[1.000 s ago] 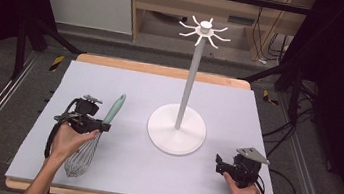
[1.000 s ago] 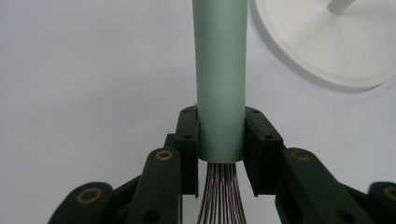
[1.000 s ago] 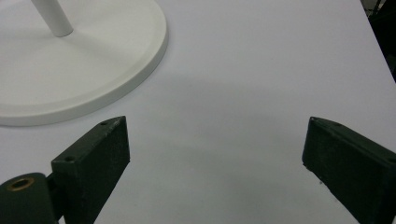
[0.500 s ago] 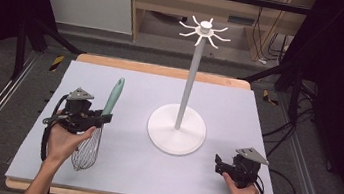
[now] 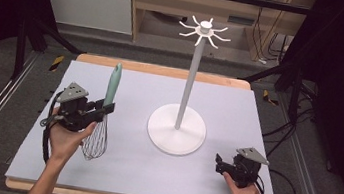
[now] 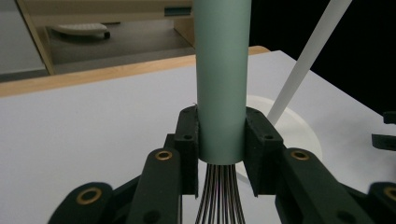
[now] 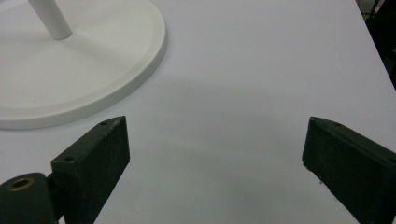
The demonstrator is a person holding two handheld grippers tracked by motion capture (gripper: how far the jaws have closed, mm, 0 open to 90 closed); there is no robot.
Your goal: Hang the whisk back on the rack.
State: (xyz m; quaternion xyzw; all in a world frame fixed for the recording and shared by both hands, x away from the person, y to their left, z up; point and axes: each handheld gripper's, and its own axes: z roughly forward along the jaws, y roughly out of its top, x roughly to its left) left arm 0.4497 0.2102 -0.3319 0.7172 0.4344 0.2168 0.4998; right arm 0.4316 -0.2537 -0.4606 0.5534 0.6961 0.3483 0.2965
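Note:
A whisk (image 5: pixel 107 103) with a pale green handle and a wire head stands nearly upright at the table's left. My left gripper (image 5: pixel 104 106) is shut on the whisk's handle just above the wires, and the whisk is lifted off the table. In the left gripper view the green handle (image 6: pixel 221 84) rises between the two black pads (image 6: pixel 188 140), with the wires below. A white stand (image 5: pixel 192 74) with a round base (image 5: pixel 176 129) and hooks on top rises mid-table. My right gripper (image 5: pixel 219 164) rests at the front right, jaws wide open (image 7: pixel 212 154) with nothing between them, beside the stand's base (image 7: pixel 70 70).
The table has a pale grey mat (image 5: pixel 149 175) with a wooden edge (image 5: pixel 163 70) at the back. Shelving and cables lie beyond the table. Metal rails run along the floor on both sides.
My left gripper has lifted the whisk from lying slanted on the table to standing nearly upright, handle up. The right gripper has stayed in place.

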